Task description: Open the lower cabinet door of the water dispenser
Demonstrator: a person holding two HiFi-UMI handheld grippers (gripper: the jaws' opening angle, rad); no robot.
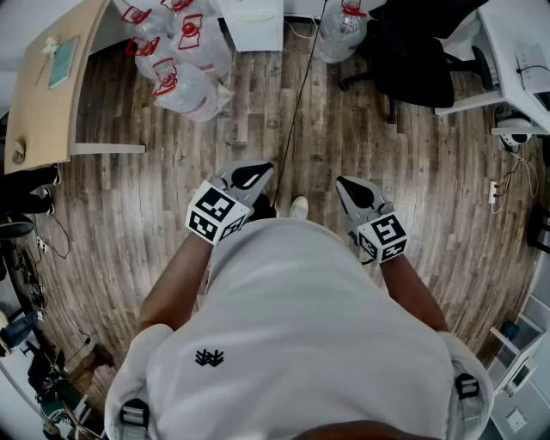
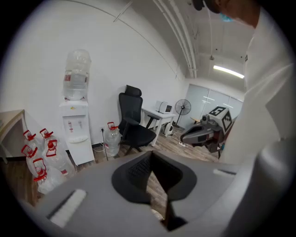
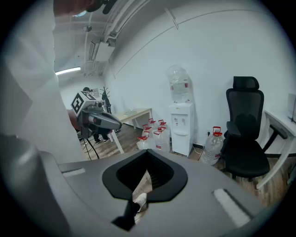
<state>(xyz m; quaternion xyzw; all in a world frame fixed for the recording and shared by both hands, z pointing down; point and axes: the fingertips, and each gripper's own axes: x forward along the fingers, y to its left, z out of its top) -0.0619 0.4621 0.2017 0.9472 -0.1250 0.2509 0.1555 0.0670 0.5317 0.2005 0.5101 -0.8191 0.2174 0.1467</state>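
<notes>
At the far left of the head view stands a light wooden desk (image 1: 39,94), and next to it a group of big water bottles (image 1: 185,64) with red caps stands on the wooden floor (image 1: 129,215). Just right of these bottles, against the wall, is the water dispenser (image 1: 252,21). In the left gripper view its lower cabinet door (image 2: 82,152) sits flat against the white body, so it is closed (the door is small in that view, and I cannot make out a handle). The left gripper (image 1: 260,172) is held close in front of the person's white shirt (image 1: 292,326), well apart from the dispenser; its jaws are together and have nothing between them. The right gripper (image 1: 345,184) is beside it, also close to the body, with its jaws fully together and empty. More to the right, one single bottle (image 1: 341,30) stands near a black office chair (image 1: 421,60), and a white table (image 1: 516,51) is at the right edge.
</notes>
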